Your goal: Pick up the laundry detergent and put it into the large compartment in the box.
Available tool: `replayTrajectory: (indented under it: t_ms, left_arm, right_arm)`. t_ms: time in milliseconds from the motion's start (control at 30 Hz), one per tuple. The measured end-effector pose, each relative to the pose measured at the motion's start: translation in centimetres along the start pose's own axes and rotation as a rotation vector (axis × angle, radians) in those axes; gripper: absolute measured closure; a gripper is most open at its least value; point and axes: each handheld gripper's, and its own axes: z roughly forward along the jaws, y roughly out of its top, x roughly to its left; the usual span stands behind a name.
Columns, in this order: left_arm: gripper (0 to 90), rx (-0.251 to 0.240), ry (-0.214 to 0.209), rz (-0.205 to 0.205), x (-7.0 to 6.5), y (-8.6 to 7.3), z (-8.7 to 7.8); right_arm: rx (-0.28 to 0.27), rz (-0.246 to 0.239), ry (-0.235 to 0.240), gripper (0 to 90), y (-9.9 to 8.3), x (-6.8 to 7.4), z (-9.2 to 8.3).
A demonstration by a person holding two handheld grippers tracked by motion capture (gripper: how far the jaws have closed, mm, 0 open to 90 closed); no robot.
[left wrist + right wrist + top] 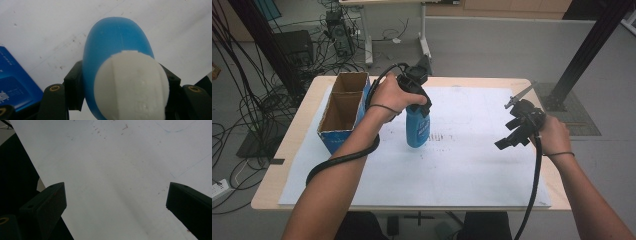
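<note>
Your right gripper [518, 131] is idling with jaws spread wide over the white paper [472, 165] at near right, while your left gripper [414, 87] is clenching the blue bottle [417, 127] by its white-capped top [131, 85], so the next move, judging by the open cardboard box [343, 107] just left, calls for carrying it there.

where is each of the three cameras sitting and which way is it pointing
High view: above the person's side, facing forward and down on the table; both forearms, left gripper, right gripper.
Left gripper view: on the left gripper, looking down its jaws at the blue bottle.
Right gripper view: on the right gripper, facing the white sheet; open jaws.
Shared: high and left gripper views both show the bottle and blue box.
</note>
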Motion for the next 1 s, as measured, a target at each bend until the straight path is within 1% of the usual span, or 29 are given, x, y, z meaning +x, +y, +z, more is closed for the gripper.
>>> replayTrajectory:
  t_ms: [133,167,200,233,367,467,533,633,700,833,867,900,967,1000]
  left_arm:
    - [37.9,-0.002,0.009,0.015,-0.2,0.4,-1.5]
    - [37.9,-0.006,0.010,0.014,-0.2,0.5,-1.8]
    - [37.9,-0.013,0.010,0.017,-0.3,0.6,-2.2]
    - [37.9,-0.009,0.013,0.021,-0.4,0.6,-2.5]
    - [37.9,-0.027,-0.001,0.018,-0.6,0.8,-4.0]
    - [37.9,-0.039,-0.011,0.023,-0.6,1.1,-5.2]
    - [37.9,-0.038,-0.012,0.023,-0.6,1.3,-5.8]
    - [37.9,-0.041,-0.004,0.028,-0.7,1.5,-6.8]
    - [37.9,-0.044,0.000,0.028,-0.8,1.7,-7.5]
    - [37.9,-0.064,0.008,0.031,-0.9,2.0,-9.6]
    - [37.9,-0.068,0.009,0.029,-1.0,2.0,-9.9]
    - [37.9,-0.067,0.010,0.034,-1.0,2.1,-10.4]
    - [37.9,-0.083,0.015,0.031,-1.2,2.2,-11.2]
    - [37.9,-0.081,0.021,0.034,-1.2,2.3,-11.6]
  right_arm:
    - [-0.002,-0.005,0.000,2.9,0.0,0.1,0.0]
    - [-0.003,0.004,0.004,2.9,0.1,0.2,0.1]
    - [0.000,-0.007,0.002,3.0,0.1,0.1,0.1]
    - [-0.002,0.003,0.004,2.9,0.1,0.2,0.1]
    - [0.002,-0.006,-0.001,3.0,0.2,0.2,0.1]
    - [0.003,-0.005,-0.003,2.9,0.2,0.2,0.0]
    - [0.005,-0.008,-0.005,2.9,0.2,0.3,0.0]
    - [0.002,-0.018,-0.010,2.9,0.4,0.3,-0.1]
    - [-0.002,-0.017,-0.012,3.0,0.5,0.4,-0.2]
    - [0.001,-0.016,-0.014,3.0,0.7,0.6,-0.4]
    - [-0.003,-0.023,-0.013,3.0,0.7,0.5,-0.4]
    - [-0.003,-0.023,-0.014,3.0,0.7,0.5,-0.5]
    - [-0.004,-0.020,-0.014,3.0,0.7,0.6,-0.5]
    - [-0.004,-0.021,-0.015,3.0,0.7,0.5,-0.6]
